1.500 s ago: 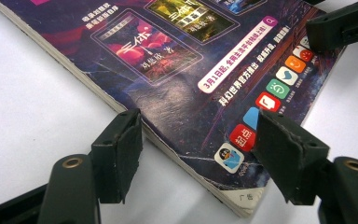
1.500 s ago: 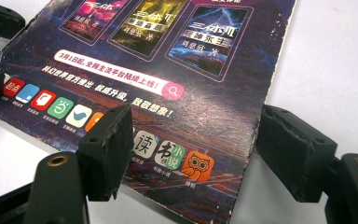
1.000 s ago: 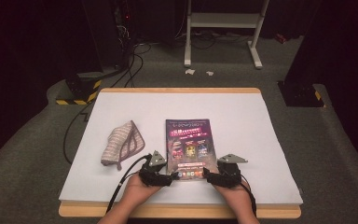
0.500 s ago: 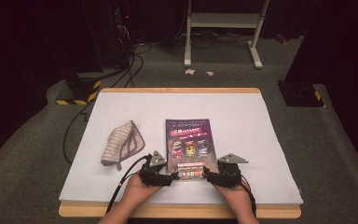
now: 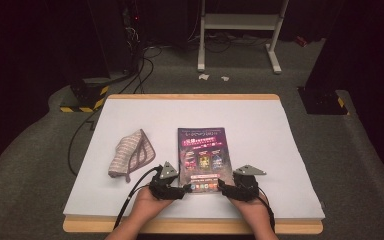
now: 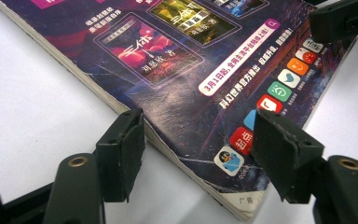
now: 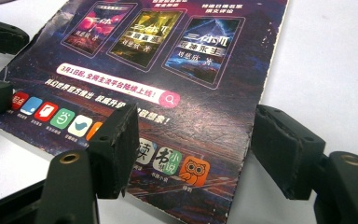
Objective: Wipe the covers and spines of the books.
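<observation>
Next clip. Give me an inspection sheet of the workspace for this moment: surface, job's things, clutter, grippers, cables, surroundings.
Surface: white table with wooden edge, flat, no spills seen.
Job's things: magazine lying flat, cover up, near the front edge; cover creased, near corners worn.
Clutter: striped cloth lying left of the magazine, apart from it.
Grippers: left gripper open, jaws astride the magazine's near left corner; right gripper open, astride the near right corner. Neither is clamped.
Cables: black cable trails from the left gripper over the table's front edge; floor cables behind the table.
Surroundings: grey carpet, white stand, hazard-striped box, dark backdrop.
</observation>
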`<state>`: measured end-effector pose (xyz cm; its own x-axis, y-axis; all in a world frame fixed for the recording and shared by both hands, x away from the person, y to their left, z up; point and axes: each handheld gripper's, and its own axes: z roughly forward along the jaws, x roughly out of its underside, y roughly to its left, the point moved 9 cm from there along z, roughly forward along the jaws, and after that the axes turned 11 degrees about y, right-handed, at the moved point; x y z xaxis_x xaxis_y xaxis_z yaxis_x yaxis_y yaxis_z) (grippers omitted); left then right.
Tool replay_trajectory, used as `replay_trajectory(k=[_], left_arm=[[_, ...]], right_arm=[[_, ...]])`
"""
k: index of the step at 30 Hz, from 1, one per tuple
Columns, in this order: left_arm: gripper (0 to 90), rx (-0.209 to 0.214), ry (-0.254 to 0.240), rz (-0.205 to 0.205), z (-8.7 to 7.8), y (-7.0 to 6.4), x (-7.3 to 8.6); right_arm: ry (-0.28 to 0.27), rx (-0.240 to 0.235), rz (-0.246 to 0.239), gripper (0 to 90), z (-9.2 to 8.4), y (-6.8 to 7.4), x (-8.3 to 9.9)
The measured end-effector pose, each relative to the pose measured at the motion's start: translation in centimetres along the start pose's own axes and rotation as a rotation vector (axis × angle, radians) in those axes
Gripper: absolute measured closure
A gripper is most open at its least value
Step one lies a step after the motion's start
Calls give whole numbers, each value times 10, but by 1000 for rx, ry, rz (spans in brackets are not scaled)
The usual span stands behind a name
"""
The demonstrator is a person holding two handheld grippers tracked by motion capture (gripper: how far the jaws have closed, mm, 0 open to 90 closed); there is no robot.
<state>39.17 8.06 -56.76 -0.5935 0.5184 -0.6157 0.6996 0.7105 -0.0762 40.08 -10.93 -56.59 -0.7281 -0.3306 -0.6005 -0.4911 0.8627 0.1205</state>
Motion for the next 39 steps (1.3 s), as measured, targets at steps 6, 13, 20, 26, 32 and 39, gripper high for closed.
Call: replay_trajectory(k=[6,13,20,26,32,39], left_arm=[[352,2,1,-3,0,0,0],[354,-4,1,7,0,0,0],[362,-11,4,7,0,0,-1],[365,-18,3,7,-1,0,0],[368,-20,4,5,-2,1,1],[371,-24,1,0,-2,2,1]], right_arm=[[10,-13,-3,287,1,1,1],[34,-2,-17,310,1,1,4],[14,18,5,340,0,0,2],[-48,28,-10,354,-10,4,-6],[-130,22,-36,360,-23,16,-19],[-190,11,-60,366,-32,29,-26]])
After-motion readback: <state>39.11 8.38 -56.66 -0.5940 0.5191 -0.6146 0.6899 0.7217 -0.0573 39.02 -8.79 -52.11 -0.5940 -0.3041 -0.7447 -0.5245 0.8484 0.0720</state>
